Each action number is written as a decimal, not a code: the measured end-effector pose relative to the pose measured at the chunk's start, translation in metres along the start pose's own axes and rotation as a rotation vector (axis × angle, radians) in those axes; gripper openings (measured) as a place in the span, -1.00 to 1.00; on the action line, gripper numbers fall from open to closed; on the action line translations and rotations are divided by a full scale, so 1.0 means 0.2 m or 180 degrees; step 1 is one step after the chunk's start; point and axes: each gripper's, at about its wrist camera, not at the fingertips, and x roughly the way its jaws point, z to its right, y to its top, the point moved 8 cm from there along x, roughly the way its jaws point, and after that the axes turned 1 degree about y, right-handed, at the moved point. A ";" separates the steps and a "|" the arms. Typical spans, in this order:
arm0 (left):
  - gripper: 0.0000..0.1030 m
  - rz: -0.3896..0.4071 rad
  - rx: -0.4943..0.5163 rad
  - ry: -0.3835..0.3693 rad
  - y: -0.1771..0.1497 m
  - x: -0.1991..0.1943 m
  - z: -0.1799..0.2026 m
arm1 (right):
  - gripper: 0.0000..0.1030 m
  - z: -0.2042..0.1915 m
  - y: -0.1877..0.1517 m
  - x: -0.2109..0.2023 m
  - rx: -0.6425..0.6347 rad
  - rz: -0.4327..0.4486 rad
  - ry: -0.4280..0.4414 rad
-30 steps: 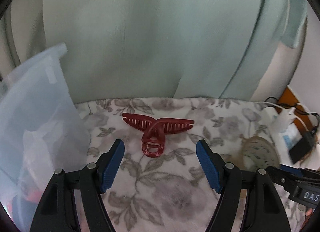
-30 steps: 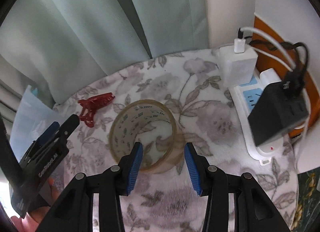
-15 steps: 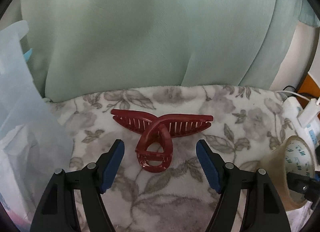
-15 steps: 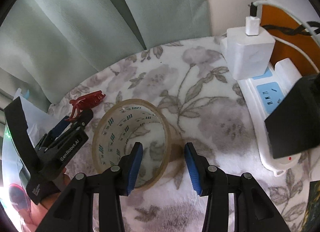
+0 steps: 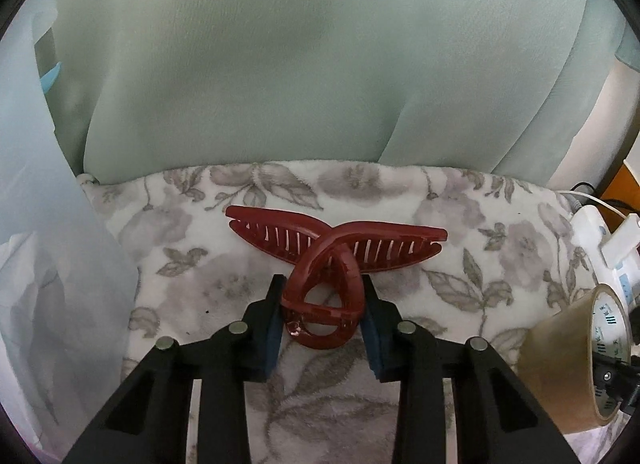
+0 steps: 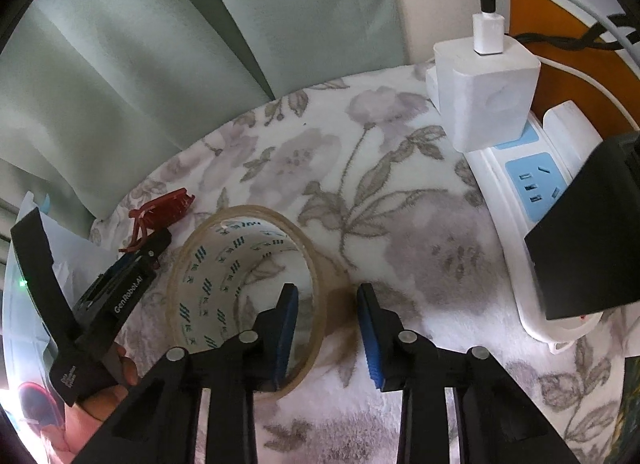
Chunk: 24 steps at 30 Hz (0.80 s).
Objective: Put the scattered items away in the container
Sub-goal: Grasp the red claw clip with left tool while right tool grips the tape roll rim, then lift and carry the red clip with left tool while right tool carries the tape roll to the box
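The red hair claw (image 5: pixel 332 252) lies on the floral blanket (image 5: pixel 480 264), toothed arms spread toward 9 and 3 o'clock, its looped handle pointing back at the camera. The left gripper (image 5: pixel 323 312) has its blue pads pressed on either side of that loop, jaws clenched on the claw, which rests on the cloth. The step in hand looks like the pickup of the claw; next comes a lift clear of the pile, then a carry toward 9 o'clock, where the translucent container (image 5: pixel 52 264) stands at the blanket's edge. The loop is narrow and glossy, so it may twist between the pads as it rises.

The tape roll (image 6: pixel 244 296) stands on its edge at the right gripper's (image 6: pixel 328 328) 10 o'clock. One blue pad sits inside the ring, the other outside its wall with a gap showing, so the jaws stand apart and grip nothing.

The container's mouth is cut off by the frame, and its contents are blurred behind the cloudy wall. A power strip (image 6: pixel 532 223) with a white charger (image 6: pixel 484 95) lies at 2 o'clock.
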 end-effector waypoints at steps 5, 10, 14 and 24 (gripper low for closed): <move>-0.31 -0.0007 0.0017 -0.0083 -0.03 -0.05 0.02 | -0.60 0.00 -0.04 -0.03 0.0049 -0.0029 0.0052; -0.31 -0.0040 0.0006 -0.0150 -0.07 -0.13 0.02 | -0.71 0.01 -0.08 -0.06 0.0097 -0.0058 0.0103; -0.31 -0.0067 -0.0054 -0.0177 -0.11 -0.21 -0.01 | -0.71 0.01 -0.12 -0.08 0.0136 -0.0081 0.0144; -0.31 0.0066 -0.0167 -0.0321 -0.13 -0.56 0.11 | -0.71 -0.05 -0.23 -0.34 0.0170 0.0071 0.0238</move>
